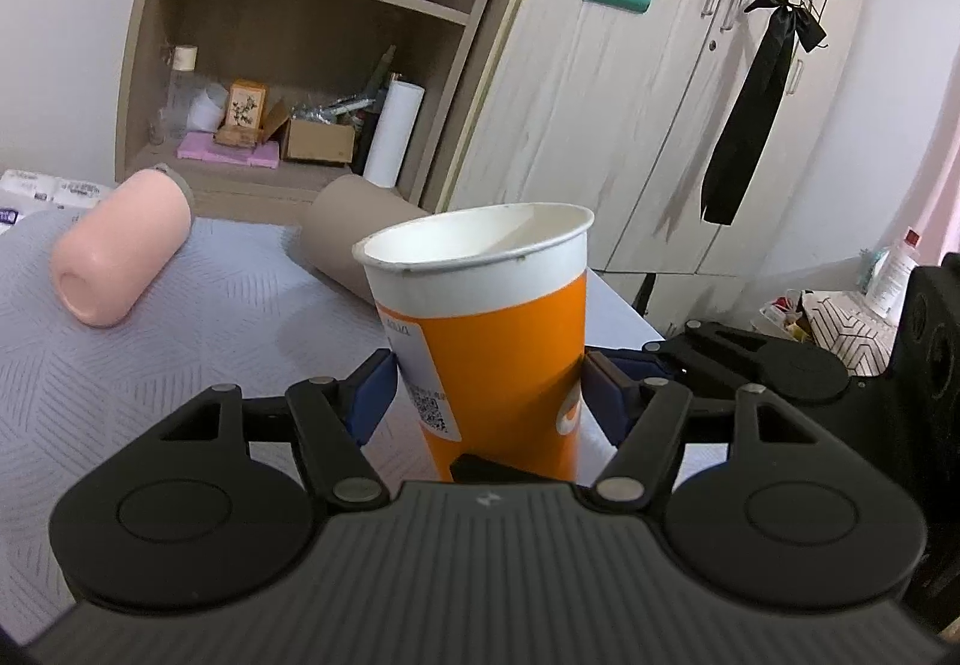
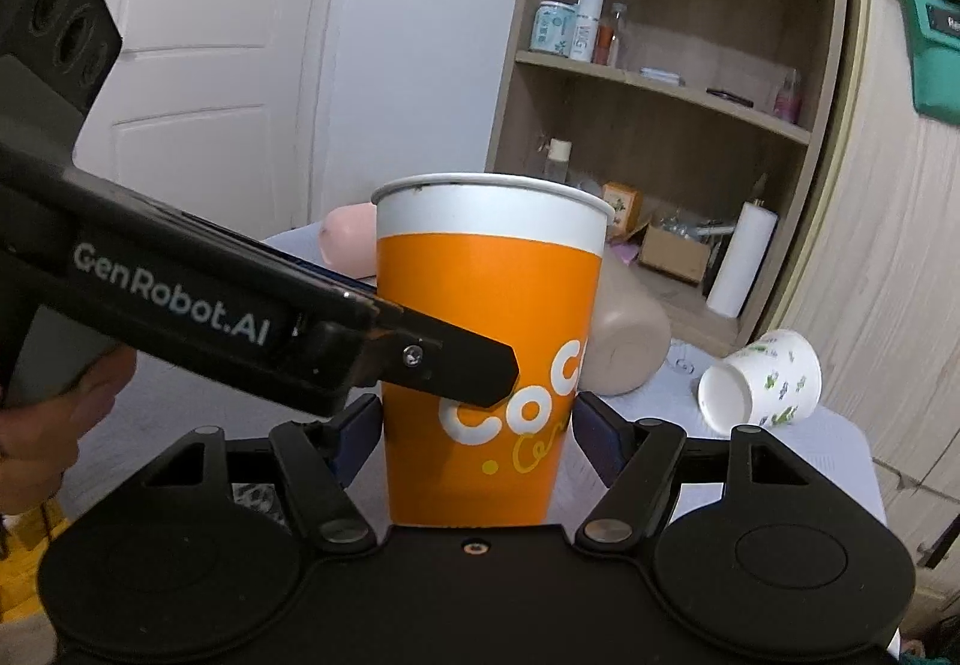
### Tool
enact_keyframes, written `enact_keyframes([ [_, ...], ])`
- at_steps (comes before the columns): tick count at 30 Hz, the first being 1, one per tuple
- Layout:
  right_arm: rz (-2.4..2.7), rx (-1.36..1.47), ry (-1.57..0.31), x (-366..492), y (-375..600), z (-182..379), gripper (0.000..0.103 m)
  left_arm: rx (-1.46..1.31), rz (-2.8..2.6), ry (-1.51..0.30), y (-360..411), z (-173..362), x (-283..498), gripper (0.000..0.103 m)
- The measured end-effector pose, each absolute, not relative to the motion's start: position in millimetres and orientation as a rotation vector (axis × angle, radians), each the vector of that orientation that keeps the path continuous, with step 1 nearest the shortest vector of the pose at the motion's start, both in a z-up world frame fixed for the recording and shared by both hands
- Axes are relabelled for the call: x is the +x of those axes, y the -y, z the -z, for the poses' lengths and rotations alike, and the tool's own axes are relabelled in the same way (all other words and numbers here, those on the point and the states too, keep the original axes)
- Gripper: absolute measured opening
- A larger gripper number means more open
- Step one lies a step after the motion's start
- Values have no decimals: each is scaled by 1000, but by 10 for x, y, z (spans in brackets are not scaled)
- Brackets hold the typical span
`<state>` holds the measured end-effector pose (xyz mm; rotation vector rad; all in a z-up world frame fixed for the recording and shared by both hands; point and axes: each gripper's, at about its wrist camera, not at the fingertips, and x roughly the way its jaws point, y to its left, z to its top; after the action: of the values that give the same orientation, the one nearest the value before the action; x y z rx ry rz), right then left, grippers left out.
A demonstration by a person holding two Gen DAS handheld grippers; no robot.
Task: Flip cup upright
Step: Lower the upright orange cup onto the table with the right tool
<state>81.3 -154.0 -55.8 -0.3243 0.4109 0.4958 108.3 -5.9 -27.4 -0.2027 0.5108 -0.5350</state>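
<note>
An orange paper cup with a white rim stands upright, mouth up, between both grippers. In the left wrist view my left gripper is shut on its lower body, blue pads against both sides. In the right wrist view the cup sits between the blue pads of my right gripper, which also close on its sides. The left gripper's black finger crosses the cup's front there. The cup's base is hidden behind the gripper bodies.
A pink cup and a beige cup lie on their sides on the grey patterned tablecloth. A small white cup with green print lies on its side at right. A wooden shelf and wardrobe stand behind.
</note>
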Motion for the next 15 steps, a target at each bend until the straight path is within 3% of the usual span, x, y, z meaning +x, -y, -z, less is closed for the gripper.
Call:
enact_keyframes([
  [15,-469,-272,-314,1213,1491,636,75,-157,513,-440,72,158,1441,67],
])
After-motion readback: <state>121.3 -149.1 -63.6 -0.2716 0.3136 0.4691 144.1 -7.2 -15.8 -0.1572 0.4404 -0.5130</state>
